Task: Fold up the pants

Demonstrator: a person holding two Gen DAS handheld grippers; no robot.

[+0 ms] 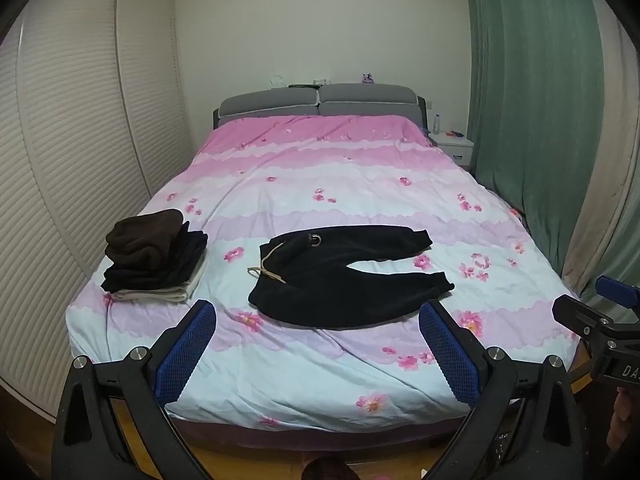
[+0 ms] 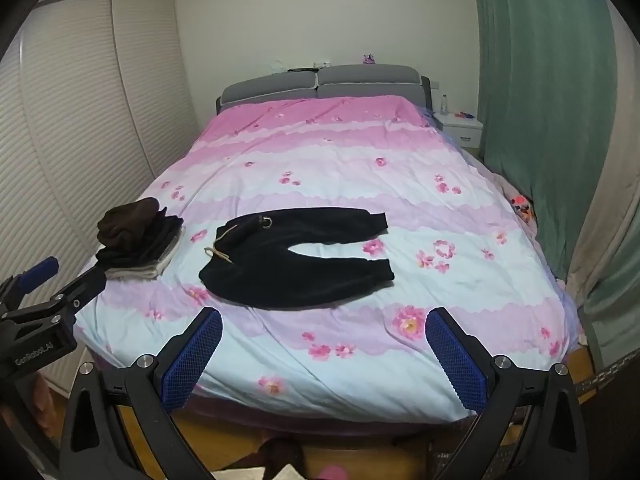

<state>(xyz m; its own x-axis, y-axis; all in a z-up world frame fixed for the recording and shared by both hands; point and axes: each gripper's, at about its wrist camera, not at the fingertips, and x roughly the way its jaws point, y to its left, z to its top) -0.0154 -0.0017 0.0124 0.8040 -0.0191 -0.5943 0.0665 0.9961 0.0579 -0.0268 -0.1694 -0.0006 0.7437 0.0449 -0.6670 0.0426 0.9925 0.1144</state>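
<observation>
Black pants (image 1: 332, 280) lie spread flat on the bed, waistband with a beige drawstring to the left, both legs pointing right; they also show in the right wrist view (image 2: 288, 264). My left gripper (image 1: 318, 344) is open and empty, held above the bed's foot, short of the pants. My right gripper (image 2: 324, 350) is open and empty, also short of the pants. Each gripper shows at the edge of the other's view: the right one (image 1: 600, 320), the left one (image 2: 48, 300).
A stack of folded dark and cream clothes (image 1: 154, 256) sits at the bed's left edge, also in the right wrist view (image 2: 138, 240). The floral bedcover (image 1: 320, 184) fills the bed. Louvred wardrobe doors (image 1: 80, 140) stand left, a green curtain (image 1: 532, 100) and nightstand (image 1: 452, 144) right.
</observation>
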